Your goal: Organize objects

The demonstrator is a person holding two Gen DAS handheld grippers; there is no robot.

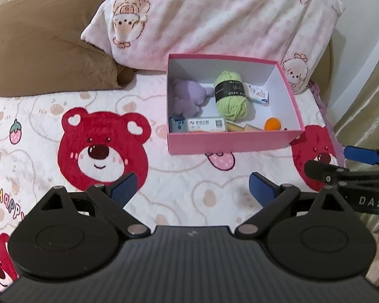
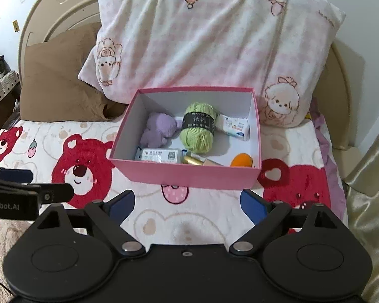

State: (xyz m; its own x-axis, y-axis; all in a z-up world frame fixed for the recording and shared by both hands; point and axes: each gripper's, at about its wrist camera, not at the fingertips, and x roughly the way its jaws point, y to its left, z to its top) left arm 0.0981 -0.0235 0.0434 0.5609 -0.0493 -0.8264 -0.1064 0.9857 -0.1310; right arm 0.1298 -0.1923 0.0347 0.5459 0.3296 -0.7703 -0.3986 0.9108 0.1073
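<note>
A pink box (image 1: 230,142) (image 2: 189,175) stands open on the bed. In it lie a green yarn ball (image 1: 231,96) (image 2: 198,128), a purple plush (image 1: 187,98) (image 2: 159,130), a white packet (image 1: 259,93) (image 2: 233,125), a white labelled box (image 1: 206,124) (image 2: 161,155), a gold tube (image 2: 197,161) and an orange ball (image 1: 274,123) (image 2: 241,160). My left gripper (image 1: 192,189) is open and empty, a short way in front of the box. My right gripper (image 2: 187,203) is open and empty, just in front of the box; it also shows at the right edge of the left wrist view (image 1: 351,166).
The bed has a white blanket (image 1: 50,131) (image 2: 63,139) with red bears. A pink-white pillow (image 1: 214,17) (image 2: 214,38) leans behind the box, a brown pillow (image 1: 45,43) (image 2: 58,80) to its left. A gold curtain (image 2: 366,202) hangs at the right.
</note>
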